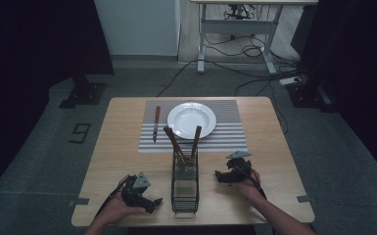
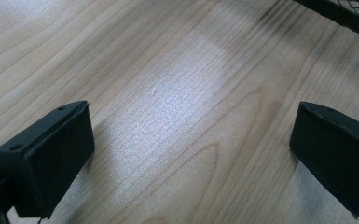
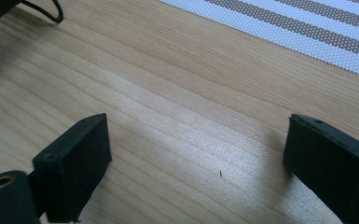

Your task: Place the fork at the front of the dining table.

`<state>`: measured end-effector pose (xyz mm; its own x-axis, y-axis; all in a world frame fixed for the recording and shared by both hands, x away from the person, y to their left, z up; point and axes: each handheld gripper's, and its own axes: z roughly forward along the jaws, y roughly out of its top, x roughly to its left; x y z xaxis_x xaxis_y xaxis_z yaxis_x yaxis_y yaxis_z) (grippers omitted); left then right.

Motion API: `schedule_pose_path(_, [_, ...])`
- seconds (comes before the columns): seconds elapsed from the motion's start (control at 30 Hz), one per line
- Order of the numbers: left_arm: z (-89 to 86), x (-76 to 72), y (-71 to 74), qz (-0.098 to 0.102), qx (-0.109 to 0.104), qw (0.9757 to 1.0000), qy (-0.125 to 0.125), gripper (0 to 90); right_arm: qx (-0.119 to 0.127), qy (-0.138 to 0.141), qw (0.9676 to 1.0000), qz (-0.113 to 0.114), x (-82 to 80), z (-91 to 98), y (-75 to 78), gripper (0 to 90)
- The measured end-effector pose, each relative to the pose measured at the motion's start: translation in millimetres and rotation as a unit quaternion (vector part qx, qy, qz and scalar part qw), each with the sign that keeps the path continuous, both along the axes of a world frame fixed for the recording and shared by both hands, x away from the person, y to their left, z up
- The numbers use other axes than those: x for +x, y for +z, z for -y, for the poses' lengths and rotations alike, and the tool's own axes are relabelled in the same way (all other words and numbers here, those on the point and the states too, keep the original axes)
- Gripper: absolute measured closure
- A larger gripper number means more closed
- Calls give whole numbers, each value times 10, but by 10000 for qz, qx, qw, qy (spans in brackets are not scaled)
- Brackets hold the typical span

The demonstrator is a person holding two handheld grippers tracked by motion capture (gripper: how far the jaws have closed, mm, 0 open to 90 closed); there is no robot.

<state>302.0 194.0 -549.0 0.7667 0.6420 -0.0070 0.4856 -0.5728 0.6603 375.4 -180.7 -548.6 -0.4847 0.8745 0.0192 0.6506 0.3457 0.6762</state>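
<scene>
A black wire basket (image 1: 184,192) stands on the wooden table (image 1: 122,147) near the front edge, with two brown-handled utensils (image 1: 175,143) leaning up out of it. Beyond it a white plate (image 1: 192,119) lies on a striped placemat (image 1: 225,132), and a knife (image 1: 155,123) lies on the mat to the plate's left. My left gripper (image 1: 155,201) rests low at the basket's left; its jaws (image 2: 191,154) stand wide over bare wood. At the basket's right, my right gripper (image 1: 218,175) is open too, with nothing between its jaws (image 3: 196,163).
The basket's corner (image 2: 349,11) shows at the top right of the left gripper view. The placemat's edge (image 3: 307,32) crosses the top of the right gripper view. Behind the table stand a desk frame (image 1: 235,29) and loose floor cables (image 1: 254,49).
</scene>
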Motion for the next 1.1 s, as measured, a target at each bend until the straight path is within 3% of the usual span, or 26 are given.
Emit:
schedule_pose_path(0.13, [-9,3,1,-3,1,10000,-49,0,163,43,9998,-80,-12,19,39,101])
schedule_pose_path(0.5, [-24,-3,0,-8,-6,10000,-87,0,377,202,9985,340,-103,44,245,135])
schedule_pose_path(0.77, [-26,-3,-1,-5,-12,10000,-89,0,580,366,9967,433,-127,83,338,137])
schedule_pose_path(1.1, [-26,-1,0,-6,-7,10000,-96,0,933,643,9910,710,-187,69,585,145])
